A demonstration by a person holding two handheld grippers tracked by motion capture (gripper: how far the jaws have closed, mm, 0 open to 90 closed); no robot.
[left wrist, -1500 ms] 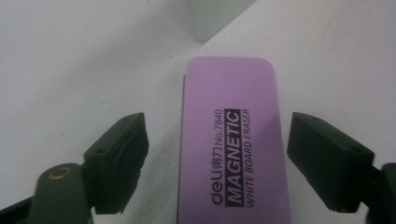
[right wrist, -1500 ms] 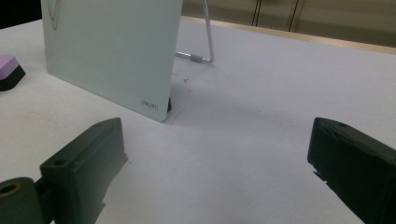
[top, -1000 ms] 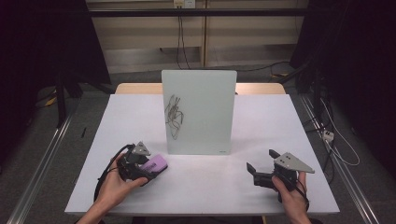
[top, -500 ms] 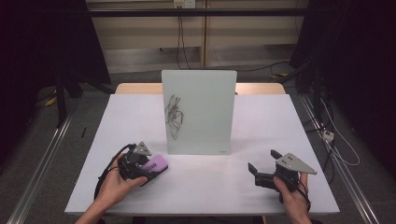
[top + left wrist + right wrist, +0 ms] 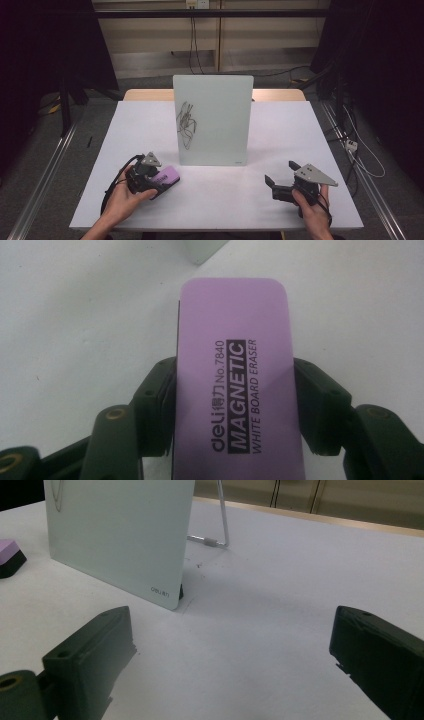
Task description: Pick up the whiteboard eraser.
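Note:
A pale glass whiteboard stands upright on a wire stand at the table's middle, with a black scribble on its left half. My left gripper rests on the table in front of the board's left corner, shut on a purple whiteboard eraser. Seen from the left gripper view, the eraser lies lengthwise between the two black jaws, which press on its long sides. My right gripper sits near the table's front right, open with nothing between its fingers. The board and the eraser appear beyond it.
The white table has bare surface on both sides of the board and between the two hands. The board's wire stand props it from behind. Cables run on the floor to the right of the table.
The right gripper has drifted slightly right and toward the table's front edge. The left gripper and the eraser have stayed where they were.

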